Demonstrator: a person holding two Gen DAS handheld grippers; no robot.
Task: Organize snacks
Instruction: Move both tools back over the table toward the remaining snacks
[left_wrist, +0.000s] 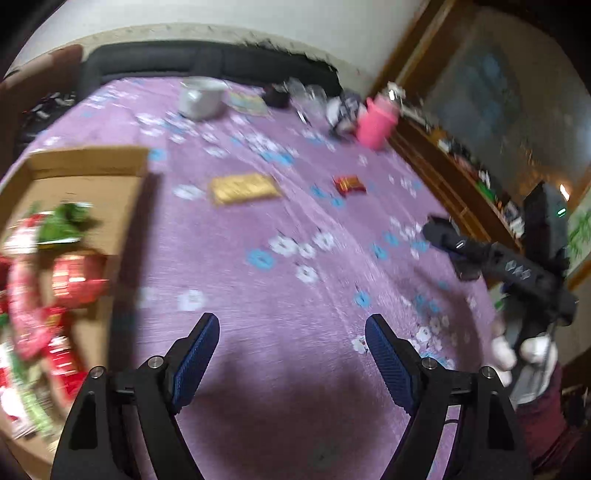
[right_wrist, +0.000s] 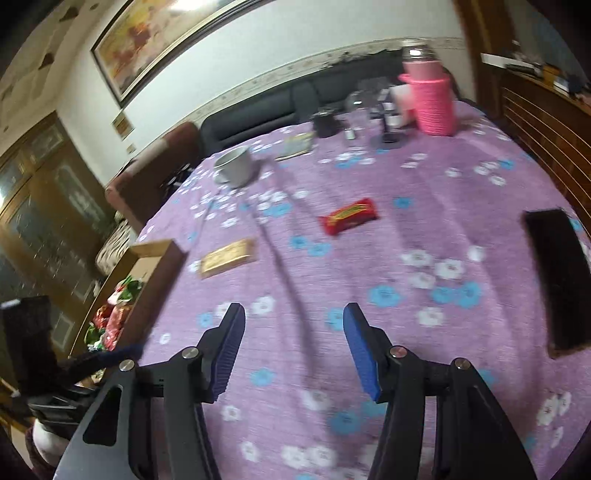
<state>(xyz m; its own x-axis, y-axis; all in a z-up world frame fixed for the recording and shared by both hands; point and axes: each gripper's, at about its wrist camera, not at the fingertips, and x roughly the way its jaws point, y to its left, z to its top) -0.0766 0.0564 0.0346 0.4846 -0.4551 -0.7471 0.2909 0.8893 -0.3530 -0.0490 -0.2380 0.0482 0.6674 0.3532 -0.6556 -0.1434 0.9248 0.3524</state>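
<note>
The worktop (right_wrist: 424, 229), under a purple flowered cloth, carries everything here. At its left edge sits an open cardboard box (left_wrist: 88, 162) already holding a heap of red and green snack packets (left_wrist: 48, 266). Along the far edge stand a pink knitted flask (right_wrist: 432, 103) and a white mug (right_wrist: 236, 168), both well apart from the loose snacks.

Two snacks are left out near the middle: a flat gold bar (right_wrist: 227, 258) lying just beside the box, and a smaller red wrapped bar (right_wrist: 349, 216) to its right. Both look light; the foil is probably slick, though blur makes the wrappers hard to read. Each would be best pinched across its narrow width at mid-length, so it stays level.

The left gripper (left_wrist: 291, 354) hangs above bare cloth with jaws wide apart and empty. The right gripper (right_wrist: 293, 347) is likewise spread open, holding nothing, pointing towards the red bar.
</note>
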